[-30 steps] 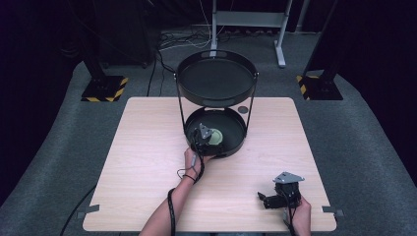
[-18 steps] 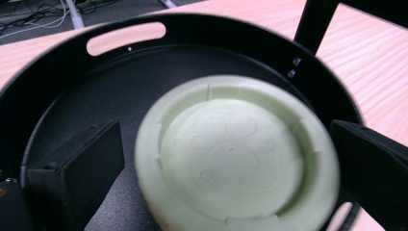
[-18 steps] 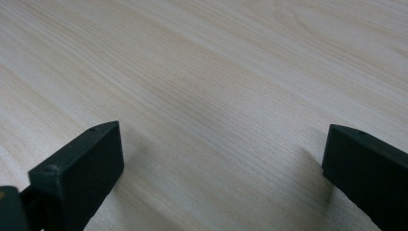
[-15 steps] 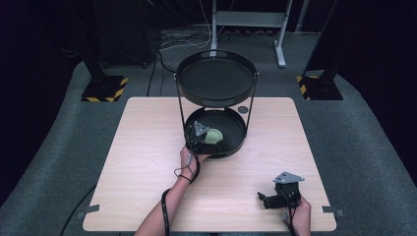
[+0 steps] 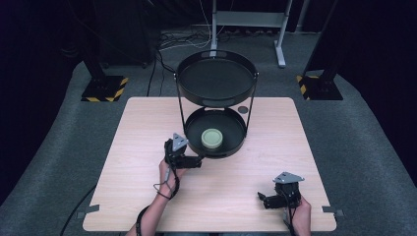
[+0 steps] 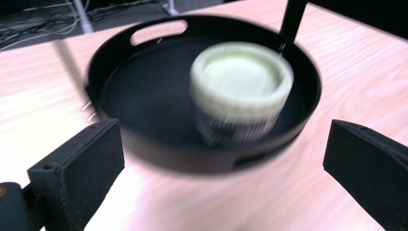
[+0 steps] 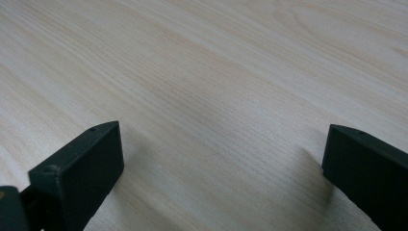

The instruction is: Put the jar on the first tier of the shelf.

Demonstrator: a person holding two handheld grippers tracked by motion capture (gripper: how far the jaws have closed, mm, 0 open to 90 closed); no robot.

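Left gripper view: unlabelled pale-green jar stands in black tray.

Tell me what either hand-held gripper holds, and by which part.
Nothing. The left hand-held gripper is open before the tray's green container; the right hand-held gripper is open over bare table.
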